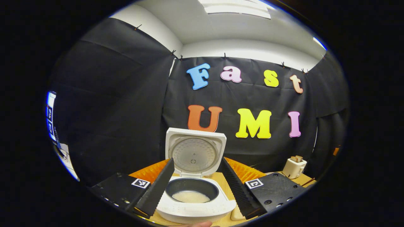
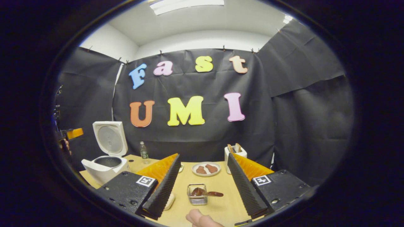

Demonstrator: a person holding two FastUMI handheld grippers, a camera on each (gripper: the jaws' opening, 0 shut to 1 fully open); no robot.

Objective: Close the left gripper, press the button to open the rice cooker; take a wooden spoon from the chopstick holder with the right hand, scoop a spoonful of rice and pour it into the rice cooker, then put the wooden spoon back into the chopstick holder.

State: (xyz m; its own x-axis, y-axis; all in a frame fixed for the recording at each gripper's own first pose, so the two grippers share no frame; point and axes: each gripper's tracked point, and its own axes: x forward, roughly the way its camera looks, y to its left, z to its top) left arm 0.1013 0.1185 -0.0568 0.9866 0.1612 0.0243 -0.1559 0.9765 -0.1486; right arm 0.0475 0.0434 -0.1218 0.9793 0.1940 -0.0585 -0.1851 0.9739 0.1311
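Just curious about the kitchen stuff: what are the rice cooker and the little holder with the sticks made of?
Rice cooker: likely glossy white plastic shell, with a dark, probably metal, inner pot.
Chopstick holder: smooth white, ceramic or plastic; I can't tell which. The utensils look wooden, tan and matte.

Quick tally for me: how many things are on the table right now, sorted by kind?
Appliances: 1, the white rice cooker with its lid up.
Bottles: 1, a small clear plastic bottle.
Holders: 1, the white chopstick holder.
Plates: 1, a white plate with brown pieces.
Containers: 1, a small clear square container.
Spoons: 1, a brown spoon resting in that container.
Total: 6
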